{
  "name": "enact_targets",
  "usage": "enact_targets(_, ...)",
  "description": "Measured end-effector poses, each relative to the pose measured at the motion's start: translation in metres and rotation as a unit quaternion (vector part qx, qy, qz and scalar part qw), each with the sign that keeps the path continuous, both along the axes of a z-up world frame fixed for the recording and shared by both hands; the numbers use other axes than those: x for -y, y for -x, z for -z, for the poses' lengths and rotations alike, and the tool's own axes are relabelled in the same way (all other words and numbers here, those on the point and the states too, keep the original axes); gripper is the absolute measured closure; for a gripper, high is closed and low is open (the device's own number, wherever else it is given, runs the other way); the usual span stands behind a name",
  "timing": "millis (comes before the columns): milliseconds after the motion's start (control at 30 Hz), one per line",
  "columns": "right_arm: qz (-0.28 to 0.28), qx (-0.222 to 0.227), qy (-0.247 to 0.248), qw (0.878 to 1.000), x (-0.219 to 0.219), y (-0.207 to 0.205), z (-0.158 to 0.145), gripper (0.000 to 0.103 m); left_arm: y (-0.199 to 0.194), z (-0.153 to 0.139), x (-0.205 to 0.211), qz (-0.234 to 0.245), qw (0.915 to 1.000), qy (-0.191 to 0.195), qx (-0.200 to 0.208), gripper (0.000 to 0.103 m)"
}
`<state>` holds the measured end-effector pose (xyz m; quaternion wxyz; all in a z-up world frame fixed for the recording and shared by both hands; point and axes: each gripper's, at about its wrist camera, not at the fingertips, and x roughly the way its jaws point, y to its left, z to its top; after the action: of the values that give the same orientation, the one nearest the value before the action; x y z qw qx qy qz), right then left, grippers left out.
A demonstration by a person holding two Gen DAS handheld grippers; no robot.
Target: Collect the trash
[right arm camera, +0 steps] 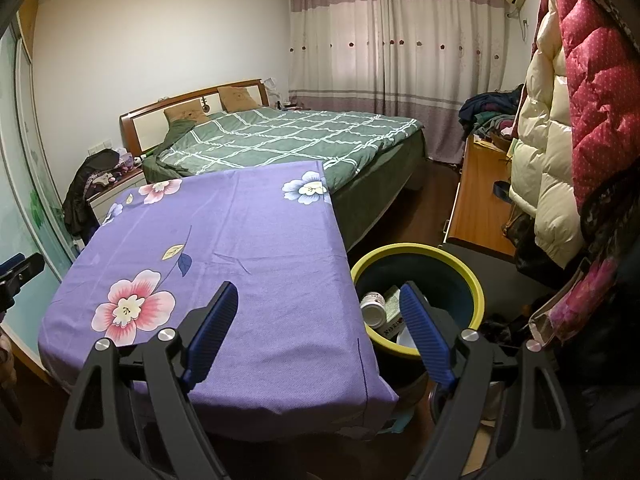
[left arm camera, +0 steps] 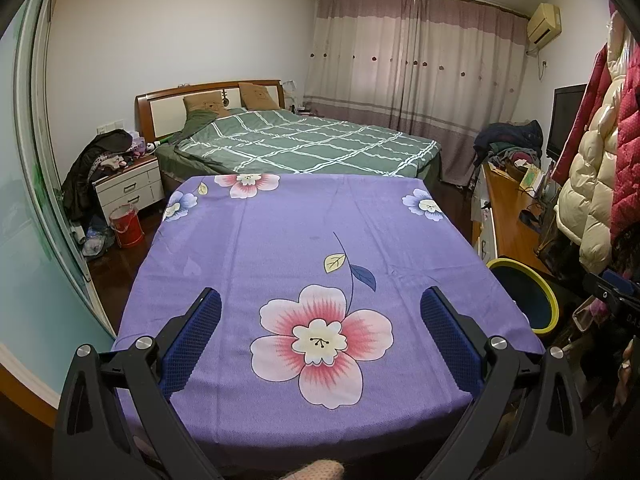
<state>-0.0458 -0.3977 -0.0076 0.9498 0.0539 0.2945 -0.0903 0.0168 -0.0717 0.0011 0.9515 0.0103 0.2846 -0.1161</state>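
- Purple flowered cloth (left arm camera: 280, 240) covers the table.
- Yellow-rimmed trash bin (right arm camera: 476, 280) stands just beside the table's right edge, holding a white can (right arm camera: 373, 307) and papers.
- Left gripper (left arm camera: 320, 312) and right gripper (right arm camera: 316, 312) hang over the table's near edge, jaws spread, nothing between them.

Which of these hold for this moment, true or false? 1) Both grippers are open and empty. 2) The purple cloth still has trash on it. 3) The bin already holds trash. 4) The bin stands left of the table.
1) True: the left gripper and right gripper stand open, nothing between the jaws.
2) False: the purple floral cloth shows no trash on it.
3) True: the yellow-rimmed bin holds a white container and paper.
4) False: it stands at the table's right side.
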Motion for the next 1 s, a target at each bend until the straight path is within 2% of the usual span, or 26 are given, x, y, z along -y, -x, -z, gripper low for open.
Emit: enact_targets(1000,0.0,-0.002,-0.005,1.0,-0.0021,-0.0004,0.0025,0.024,-0.0015,0.0045,0.0029,0.007,0.9999,-0.007,-0.007,0.005)
